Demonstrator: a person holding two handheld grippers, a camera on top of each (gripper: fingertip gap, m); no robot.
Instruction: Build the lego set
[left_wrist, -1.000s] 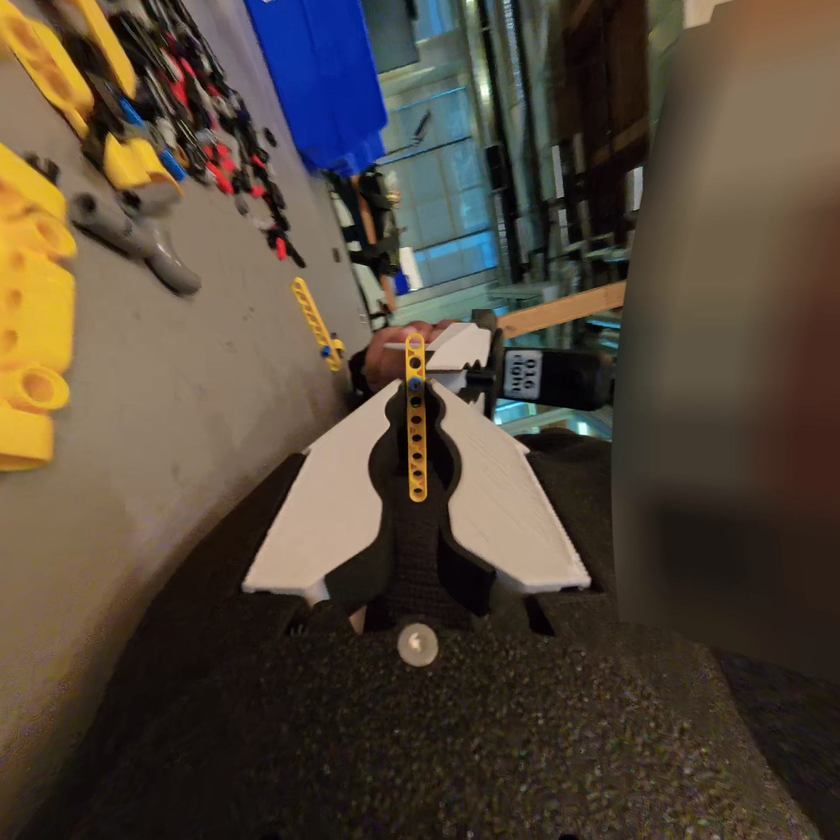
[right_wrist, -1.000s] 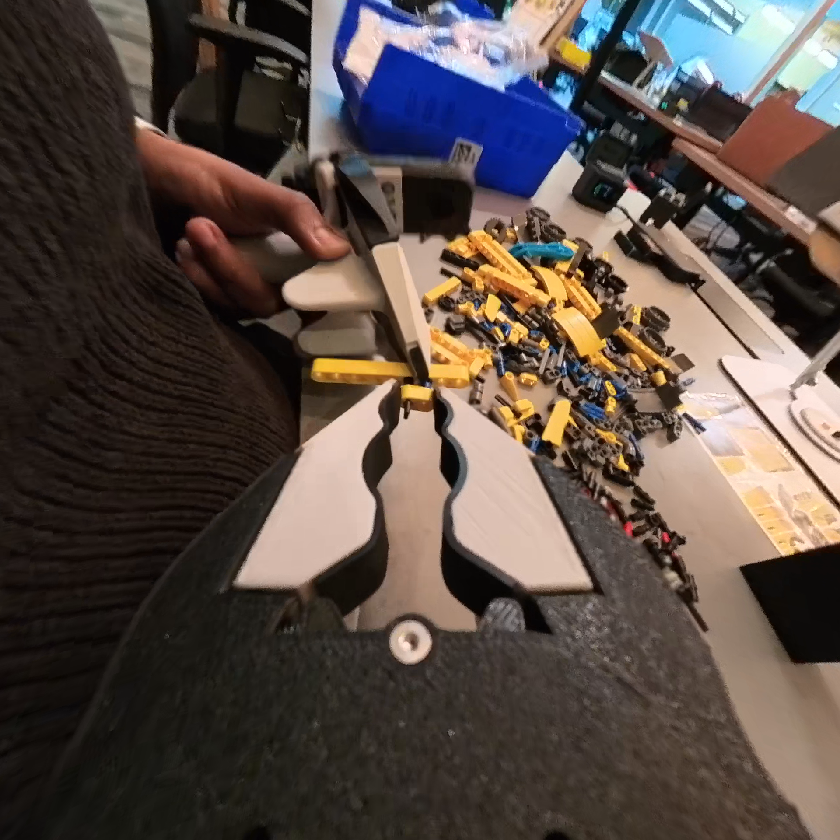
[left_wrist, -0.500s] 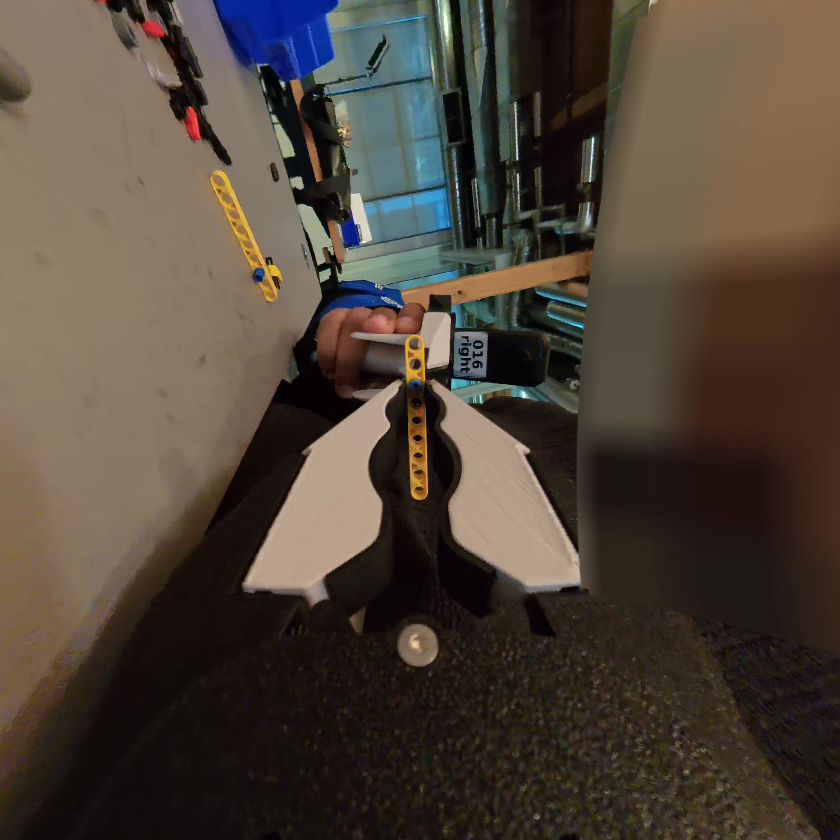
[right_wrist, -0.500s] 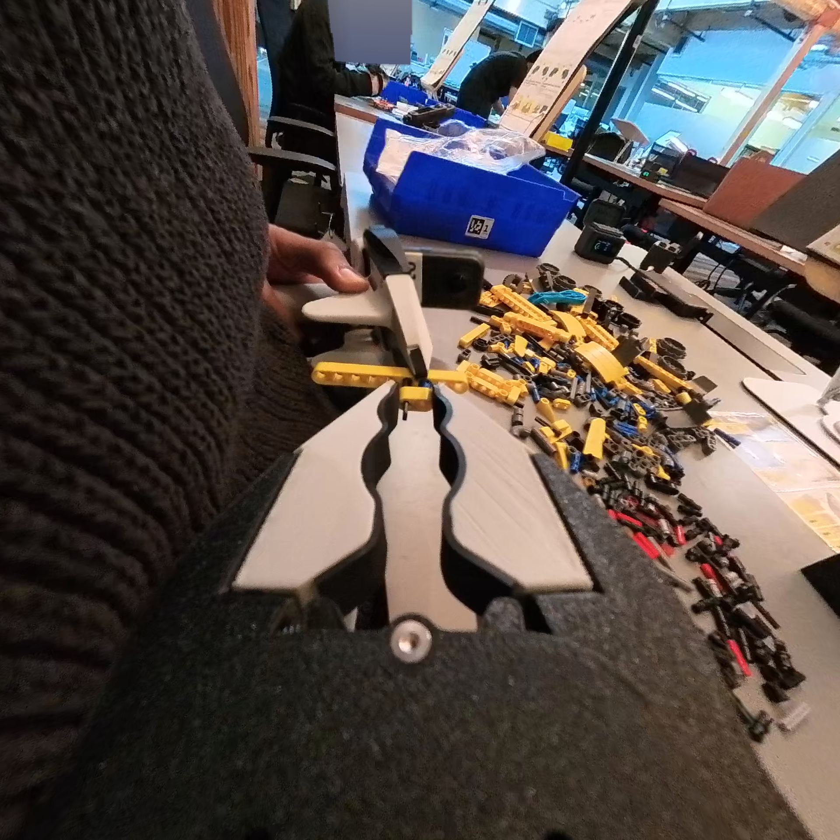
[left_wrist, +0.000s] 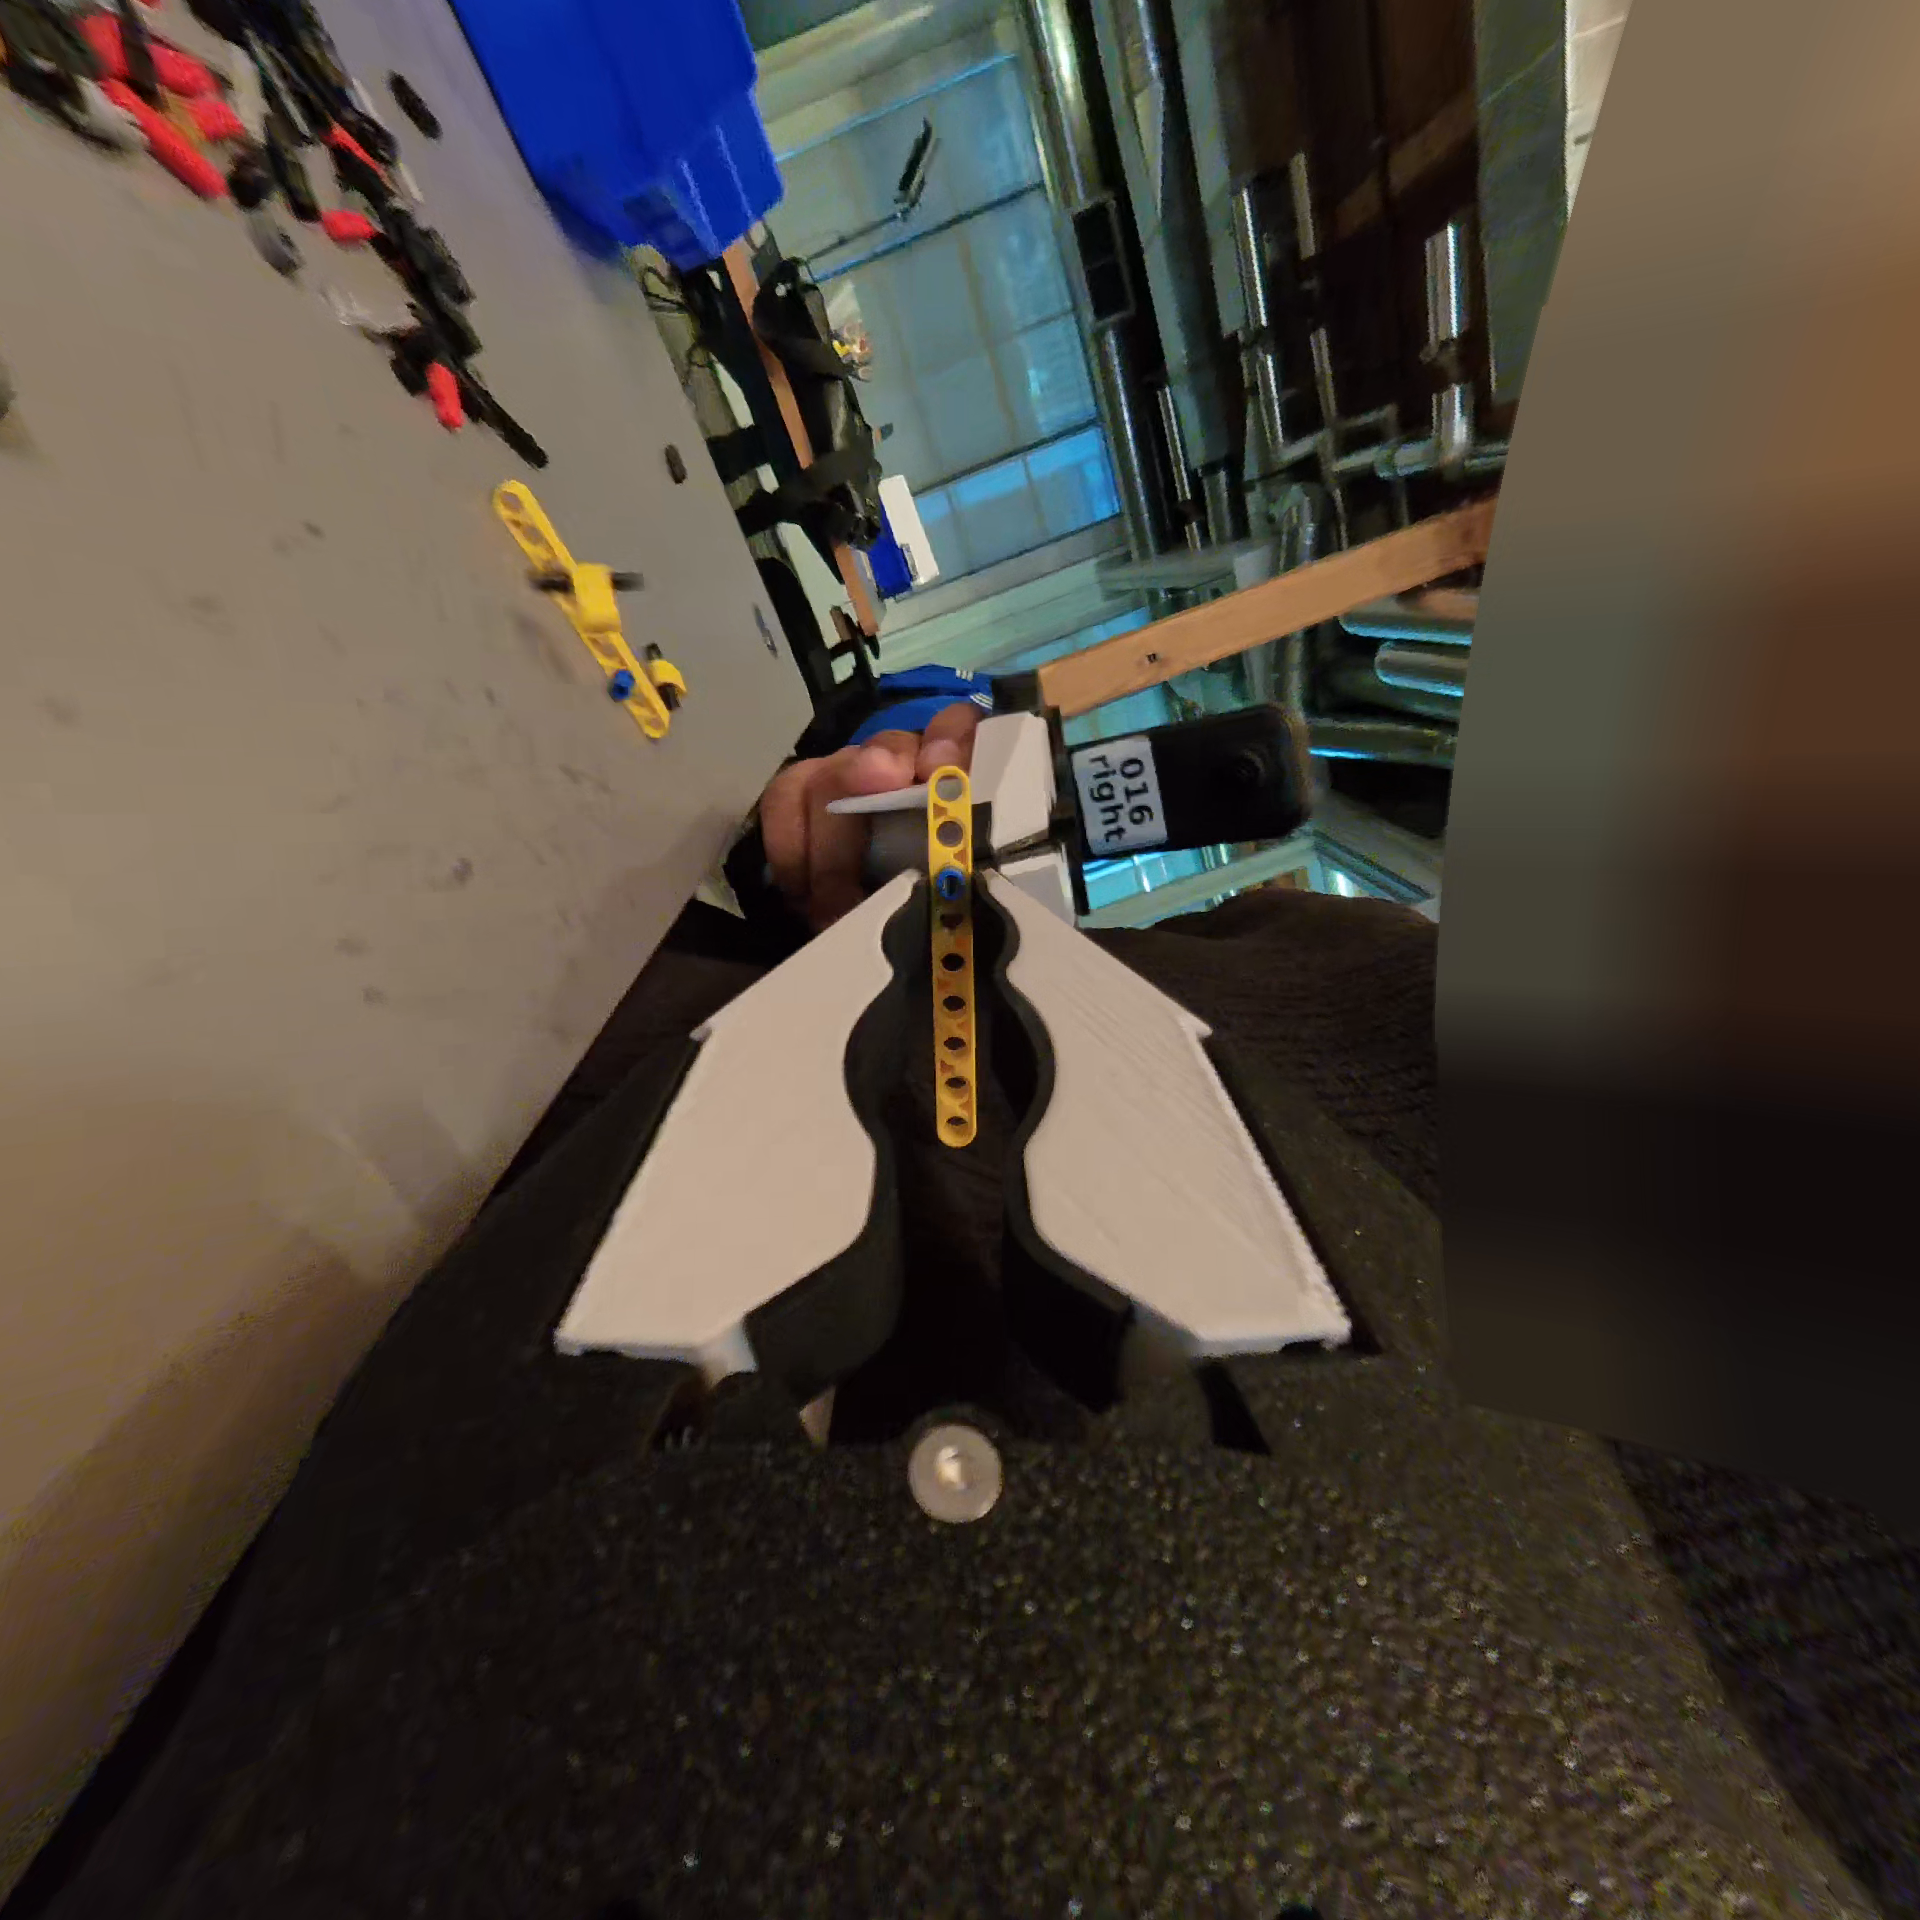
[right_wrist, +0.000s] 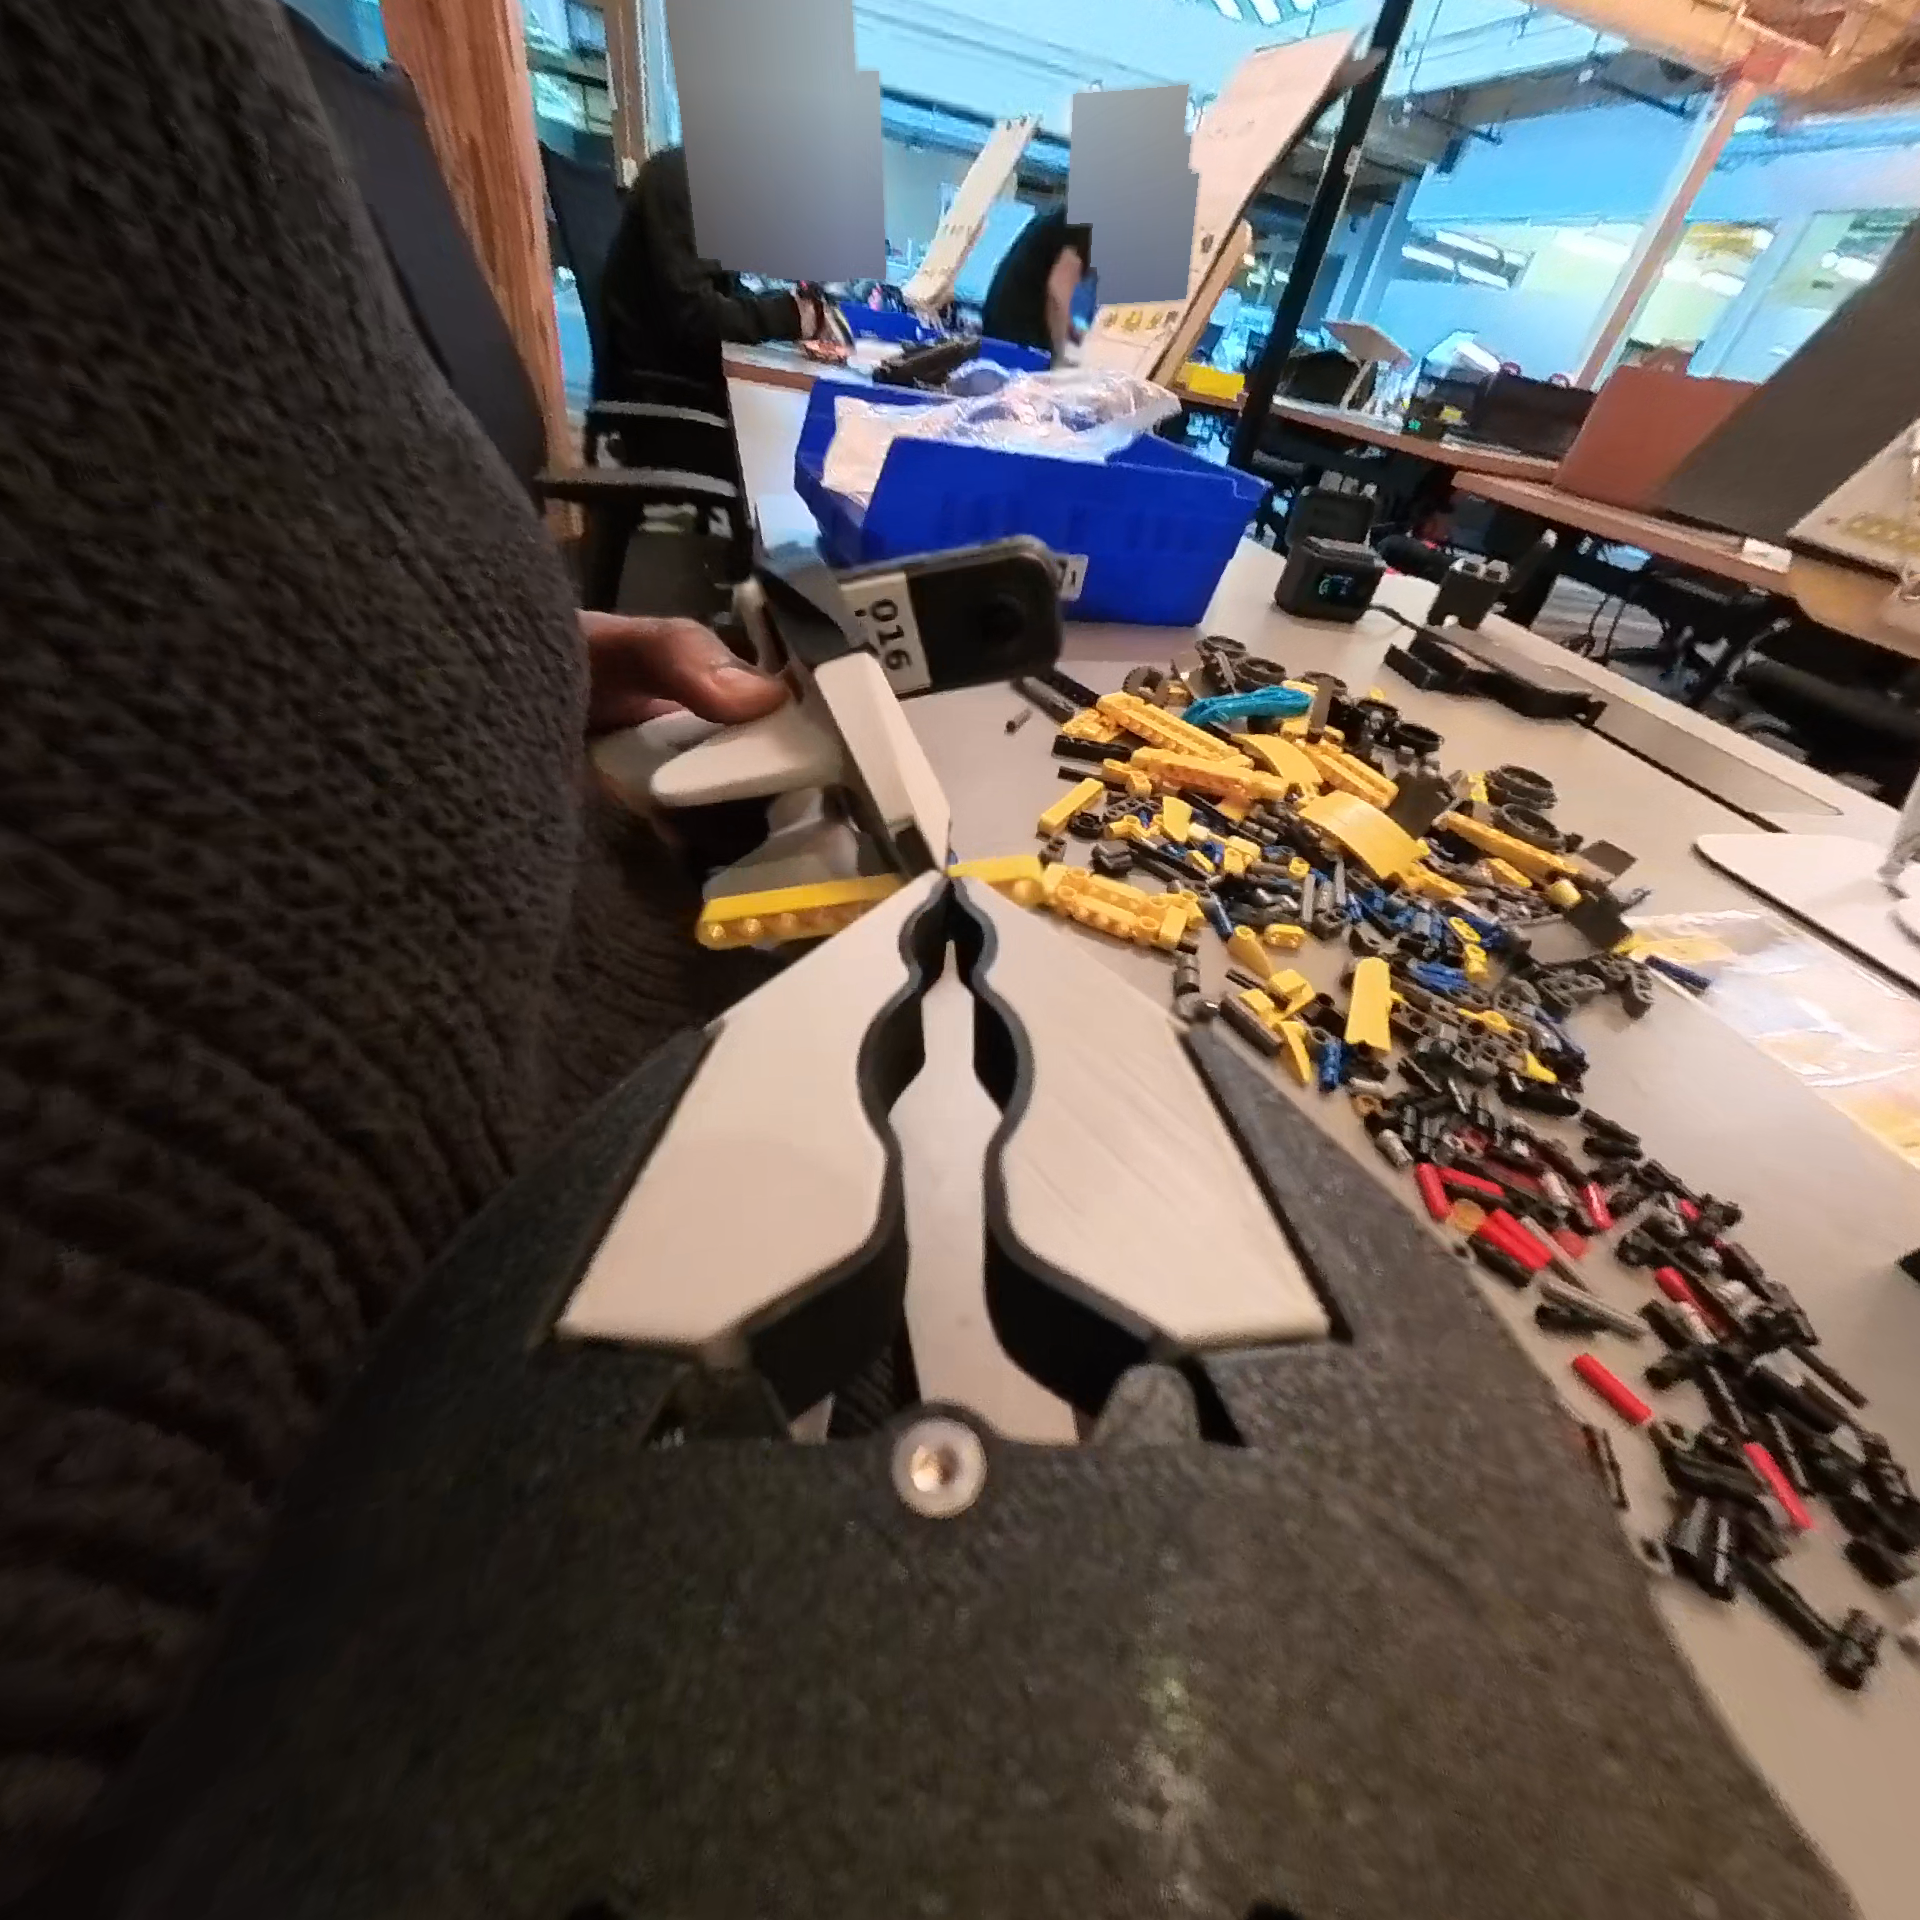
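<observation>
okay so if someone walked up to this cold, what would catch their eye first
Probably the long yellow beam with holes, pinched in the left gripper and held off the grey table. The right gripper has its fingers closed right at the beam. Past them on the table lie a big spread of yellow, black, blue and red building pieces and a blue bin.

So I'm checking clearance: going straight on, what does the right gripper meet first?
The right gripper, shut, would likely meet the yellow beam held crosswise by the left gripper almost at once; they may already touch.
</observation>
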